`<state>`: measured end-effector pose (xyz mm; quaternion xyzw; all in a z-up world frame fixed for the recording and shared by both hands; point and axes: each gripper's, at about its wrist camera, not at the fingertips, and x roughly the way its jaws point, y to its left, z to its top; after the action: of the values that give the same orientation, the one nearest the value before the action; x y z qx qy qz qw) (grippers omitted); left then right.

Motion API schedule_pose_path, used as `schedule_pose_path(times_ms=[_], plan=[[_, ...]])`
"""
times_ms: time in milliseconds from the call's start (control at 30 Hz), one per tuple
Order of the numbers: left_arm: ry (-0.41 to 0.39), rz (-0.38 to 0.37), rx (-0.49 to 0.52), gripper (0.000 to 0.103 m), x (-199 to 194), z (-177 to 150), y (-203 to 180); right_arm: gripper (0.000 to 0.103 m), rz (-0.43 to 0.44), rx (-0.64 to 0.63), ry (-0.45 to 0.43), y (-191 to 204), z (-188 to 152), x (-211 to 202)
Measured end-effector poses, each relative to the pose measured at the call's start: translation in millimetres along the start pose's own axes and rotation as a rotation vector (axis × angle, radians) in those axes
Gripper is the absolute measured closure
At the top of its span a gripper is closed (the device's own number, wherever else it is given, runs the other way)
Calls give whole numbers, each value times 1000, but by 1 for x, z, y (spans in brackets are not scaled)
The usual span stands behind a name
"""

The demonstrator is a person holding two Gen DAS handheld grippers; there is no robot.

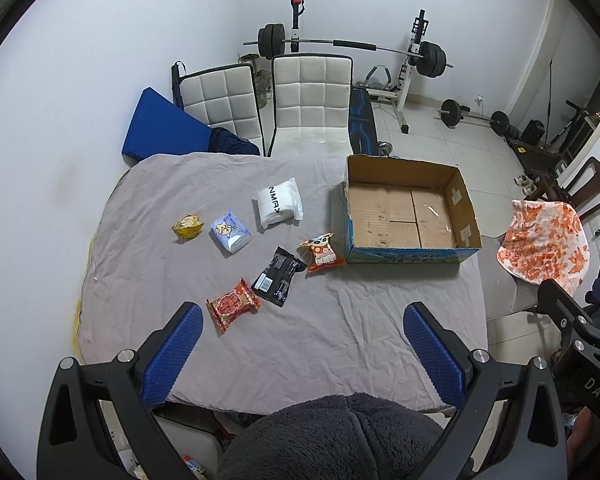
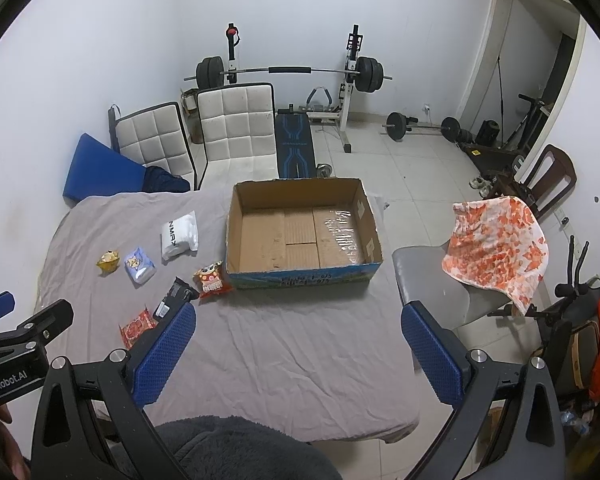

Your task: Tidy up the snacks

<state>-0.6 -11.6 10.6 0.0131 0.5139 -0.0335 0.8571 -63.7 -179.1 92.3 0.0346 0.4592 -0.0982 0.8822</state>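
Observation:
Several snack packs lie on the grey-covered table (image 1: 284, 344): a red pack (image 1: 233, 304), a black pack (image 1: 278, 275), an orange pack (image 1: 321, 253), a pale blue pack (image 1: 230, 233), a yellow pack (image 1: 187, 226) and a white pack (image 1: 279, 205). An open cardboard box (image 1: 410, 210) stands empty at the right. My left gripper (image 1: 304, 320) hangs open above the near table edge, holding nothing. From the right wrist view the box (image 2: 302, 236) sits straight ahead and the orange pack (image 2: 212, 278) lies by its left corner. My right gripper (image 2: 298, 318) is open and empty too.
Two white padded chairs (image 1: 308, 100) and a blue mat (image 1: 164, 128) stand behind the table. A chair with an orange patterned cloth (image 2: 496, 244) is at the right. Weight equipment (image 2: 292, 72) lines the back wall. A dark fleece sleeve (image 1: 332, 436) fills the bottom.

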Motion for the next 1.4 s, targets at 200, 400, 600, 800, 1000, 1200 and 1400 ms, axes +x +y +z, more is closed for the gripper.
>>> schedule_pose_path(times_ms=[200,400,600,800,1000,1200,1400], plan=[[-3,2,3,0,0,2,-2,0,-3,3,-5,-2,9,0],[-6,3,5,0,1,2,-3,0,-2,4,-7,-4,10,0],[-3,5,3,0,2,3,-4,0,4,-1,-12,-6,11,3],[10,4,-6,0,6,3,-2,0,13,6,3,-4,9,10],[15,9,-57,0,19,4,15,0,35,14,32,1,10,28],[23,57,-142,0,43,12,52,0,58,-6,80,15,15,65],[87,117,-240,0,85,11,109,0,113,-58,174,55,21,129]])
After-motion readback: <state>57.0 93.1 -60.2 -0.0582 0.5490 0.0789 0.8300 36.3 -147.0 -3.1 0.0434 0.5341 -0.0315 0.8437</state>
